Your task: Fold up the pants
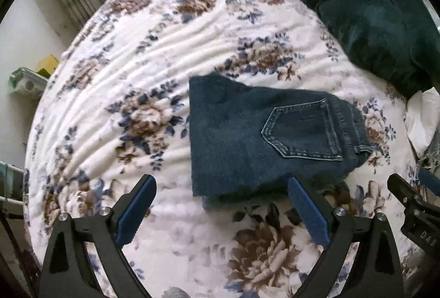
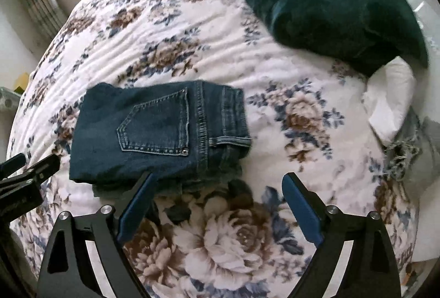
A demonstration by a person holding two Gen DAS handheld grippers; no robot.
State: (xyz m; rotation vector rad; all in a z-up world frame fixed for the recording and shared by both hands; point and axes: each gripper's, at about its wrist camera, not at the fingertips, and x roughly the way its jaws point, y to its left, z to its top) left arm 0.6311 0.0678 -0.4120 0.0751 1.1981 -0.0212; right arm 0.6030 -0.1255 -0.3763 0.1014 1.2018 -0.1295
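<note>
Left wrist view shows the jeans (image 1: pixel 264 138) folded into a compact stack on the floral bedspread (image 1: pixel 137 55), sitting at 1 o'clock from the left gripper (image 1: pixel 222 185), whose jaws are spread wide and hold nothing. In the right wrist view the same stack lies at 10 o'clock from the right gripper (image 2: pixel 217 182), also released and empty, its left finger (image 2: pixel 137 201) just overlapping the stack's near edge in the picture. 1 back pocket (image 2: pixel 159 124) faces up, the waistband toward 3 o'clock. A dark green blanket (image 2: pixel 330 9) lies bunched at 1 o'clock. The folding looks essentially done; at most some neatening of the slightly uneven lower layers remains.
</note>
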